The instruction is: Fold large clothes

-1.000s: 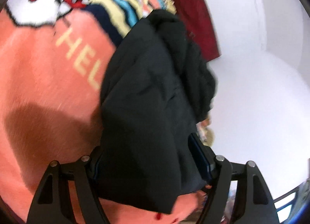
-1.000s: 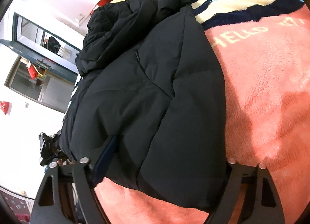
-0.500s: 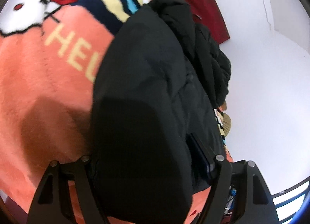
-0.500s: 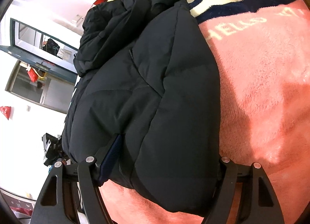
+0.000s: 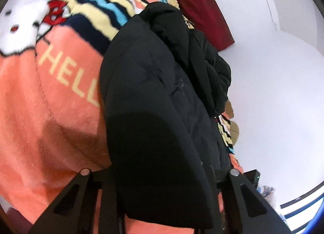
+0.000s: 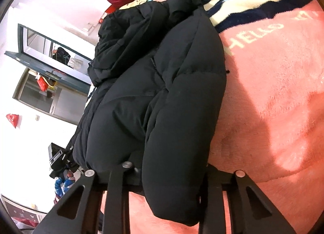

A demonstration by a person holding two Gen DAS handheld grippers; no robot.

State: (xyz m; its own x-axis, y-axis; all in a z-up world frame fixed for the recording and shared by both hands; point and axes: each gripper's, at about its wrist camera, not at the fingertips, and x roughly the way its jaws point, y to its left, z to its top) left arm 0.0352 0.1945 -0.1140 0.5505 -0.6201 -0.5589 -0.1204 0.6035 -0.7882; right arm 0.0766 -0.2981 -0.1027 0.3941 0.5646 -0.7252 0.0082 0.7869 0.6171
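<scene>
Left wrist view showed the black quilted puffer jacket (image 5: 162,112) mid-frame on the pink plush blanket (image 5: 40,122), both grippers' jaws clenched on its near hem mid-fold; next, seemingly, carrying that hem toward the collar.

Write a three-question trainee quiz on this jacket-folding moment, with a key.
1. True or false: the black puffer jacket lies on a pink blanket.
2. Which gripper has jacket fabric between its fingers? A) left gripper only B) right gripper only C) both
3. Fill in: the yellow word on the blanket beside the jacket begins "HEL__".

Key:
1. True.
2. C; the fabric fills the gap in both wrist views.
3. "LO"; the right wrist view shows the full word.
</scene>
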